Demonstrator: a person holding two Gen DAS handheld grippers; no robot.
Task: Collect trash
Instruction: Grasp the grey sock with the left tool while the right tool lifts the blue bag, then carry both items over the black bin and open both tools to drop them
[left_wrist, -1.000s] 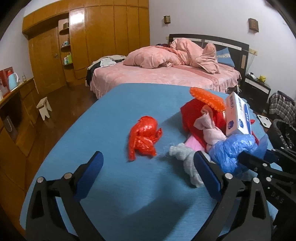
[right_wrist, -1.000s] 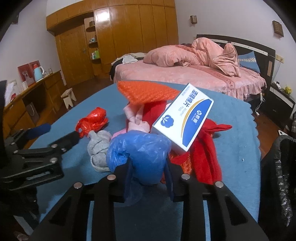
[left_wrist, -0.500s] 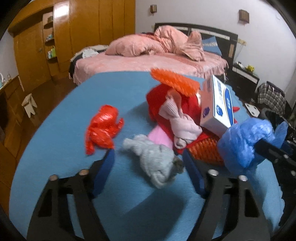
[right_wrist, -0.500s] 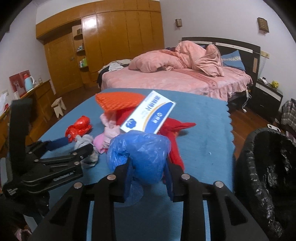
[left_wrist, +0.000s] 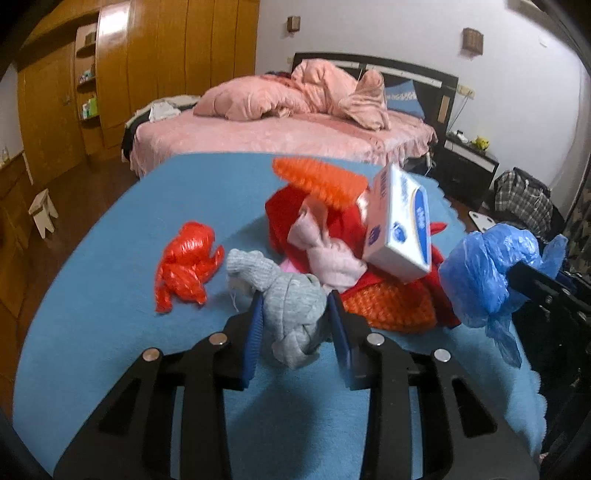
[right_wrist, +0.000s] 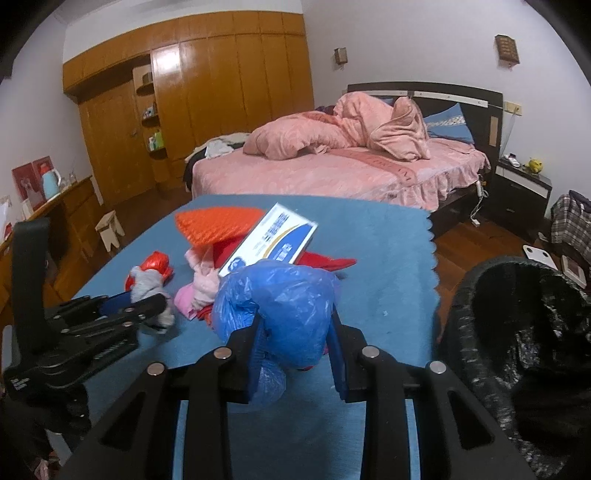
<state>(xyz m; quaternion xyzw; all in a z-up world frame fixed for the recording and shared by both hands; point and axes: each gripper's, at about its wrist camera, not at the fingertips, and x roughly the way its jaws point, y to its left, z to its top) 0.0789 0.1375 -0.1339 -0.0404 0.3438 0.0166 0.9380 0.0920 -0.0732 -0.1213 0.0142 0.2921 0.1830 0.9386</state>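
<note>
My left gripper (left_wrist: 295, 321) is shut on a knotted grey sock (left_wrist: 291, 299) at the front of the pile on the blue table (left_wrist: 110, 332). My right gripper (right_wrist: 295, 332) is shut on a crumpled blue plastic bag (right_wrist: 280, 295) and holds it above the table near its right side; the bag also shows in the left wrist view (left_wrist: 484, 273). A crumpled red plastic bag (left_wrist: 186, 262) lies left of the sock. A black-lined trash bin (right_wrist: 524, 332) stands right of the table.
The pile holds a white and blue tissue box (left_wrist: 400, 225), orange foam netting (left_wrist: 317, 177), red cloth (left_wrist: 280, 214) and a pink sock (left_wrist: 325, 251). A pink bed (right_wrist: 332, 173) stands behind the table, a wooden wardrobe (right_wrist: 192, 92) at the back left.
My left gripper moved right and forward onto the grey sock and closed on it. My right gripper carried the blue bag rightward, bringing the trash bin into its view.
</note>
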